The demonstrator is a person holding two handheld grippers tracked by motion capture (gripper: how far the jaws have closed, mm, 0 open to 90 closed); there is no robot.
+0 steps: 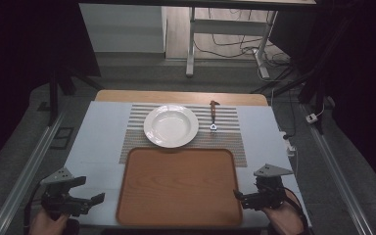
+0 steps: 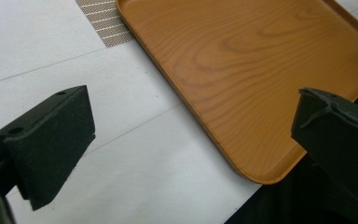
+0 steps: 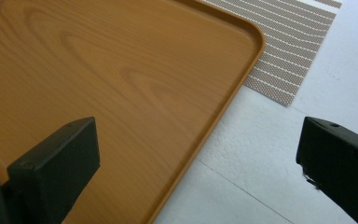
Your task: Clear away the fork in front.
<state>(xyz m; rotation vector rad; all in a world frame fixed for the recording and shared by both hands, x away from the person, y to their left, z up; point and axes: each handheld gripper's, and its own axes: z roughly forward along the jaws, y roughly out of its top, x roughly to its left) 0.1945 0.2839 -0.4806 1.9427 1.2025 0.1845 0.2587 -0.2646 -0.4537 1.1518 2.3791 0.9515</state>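
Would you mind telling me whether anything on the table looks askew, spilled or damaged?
Nothing stands out. The white plate and the wooden-handled tool lie apart on the striped mat, the wooden tray sits squarely before them, and both grippers hover open beside the tray.

Tray (image 1: pixel 178 186) on the desk (image 1: pixel 95 147), nearest the person, its far edge overlapping the placemat (image 1: pixel 235 142). Plate (image 1: pixel 171 126) on the placemat, just behind the tray. Utensil (image 1: pixel 214 115) right of the plate (handle pointing away). Left tongs (image 1: pixel 85 191) left of the tray; right tongs (image 1: pixel 242 196) at its right edge.
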